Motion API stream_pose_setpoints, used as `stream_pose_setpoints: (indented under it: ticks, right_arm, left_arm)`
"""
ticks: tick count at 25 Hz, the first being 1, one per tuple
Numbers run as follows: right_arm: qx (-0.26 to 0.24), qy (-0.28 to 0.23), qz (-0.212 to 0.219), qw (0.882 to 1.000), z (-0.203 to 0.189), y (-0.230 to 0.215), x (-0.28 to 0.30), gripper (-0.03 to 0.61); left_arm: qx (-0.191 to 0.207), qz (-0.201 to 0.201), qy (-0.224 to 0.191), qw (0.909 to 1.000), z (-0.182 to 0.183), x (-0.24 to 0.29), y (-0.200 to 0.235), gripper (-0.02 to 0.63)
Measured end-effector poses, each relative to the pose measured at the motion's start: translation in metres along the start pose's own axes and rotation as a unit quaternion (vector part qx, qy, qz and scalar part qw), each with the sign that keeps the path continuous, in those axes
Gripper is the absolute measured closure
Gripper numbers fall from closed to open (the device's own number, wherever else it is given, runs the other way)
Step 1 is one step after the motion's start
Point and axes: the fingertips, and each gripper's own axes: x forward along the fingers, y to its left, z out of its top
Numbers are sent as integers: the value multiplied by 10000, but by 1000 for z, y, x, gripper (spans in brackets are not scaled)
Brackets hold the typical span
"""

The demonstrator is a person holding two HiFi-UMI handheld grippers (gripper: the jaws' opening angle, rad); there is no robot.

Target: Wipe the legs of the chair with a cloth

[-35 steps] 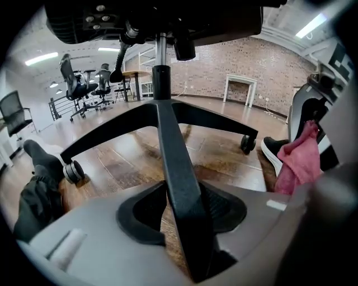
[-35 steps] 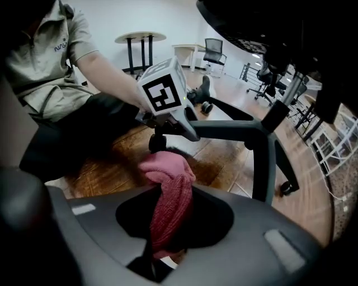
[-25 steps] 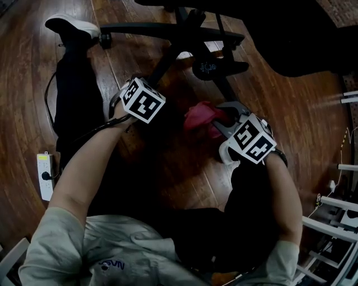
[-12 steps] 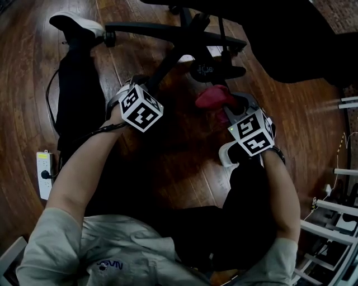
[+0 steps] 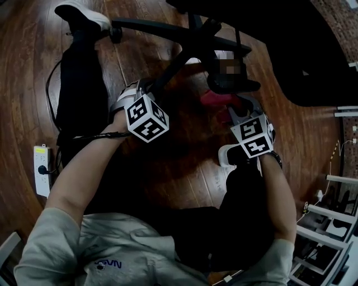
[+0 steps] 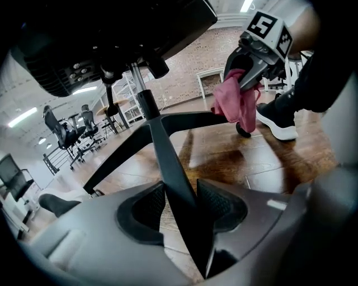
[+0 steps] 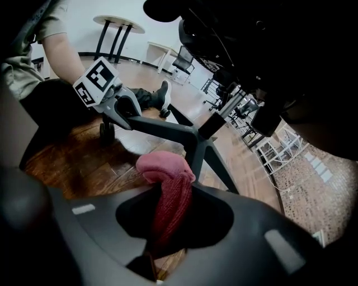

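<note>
A black office chair stands over a wooden floor, its legs spreading from a hub (image 7: 199, 136). My left gripper (image 6: 179, 195) has one chair leg (image 6: 168, 162) between its pads, touching both; its jaws are opening. In the head view that gripper (image 5: 143, 89) sits on the leg (image 5: 173, 70) that runs toward me at the left. My right gripper (image 7: 168, 209) is shut on a pink cloth (image 7: 165, 167). The cloth (image 5: 215, 99) hangs bunched just below the hub, right of the left gripper. The left gripper view shows the cloth (image 6: 238, 103) beside another leg.
The person's legs in black trousers lie on the floor, with a shoe (image 5: 84, 14) next to a caster (image 5: 116, 34). A white power strip (image 5: 40, 170) with a cable lies at the left. Metal racks (image 5: 335, 190) stand at the right. The chair seat overhangs the far side.
The right gripper has carried the pink cloth away from me, toward the chair's hub. The left gripper has stayed on its leg and rolled a little.
</note>
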Motion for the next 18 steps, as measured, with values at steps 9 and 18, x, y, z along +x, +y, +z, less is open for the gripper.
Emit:
stream_pose_setpoints:
  ticks: [9, 18]
  right_arm:
    - [-123, 72, -17, 9999, 9, 2, 2, 488]
    - [60, 287, -313, 9991, -11, -21, 14, 488]
  left_arm:
    - [17, 15, 18, 10000, 0, -6, -15, 426]
    - [-142, -290, -55, 9995, 7, 18, 7, 431]
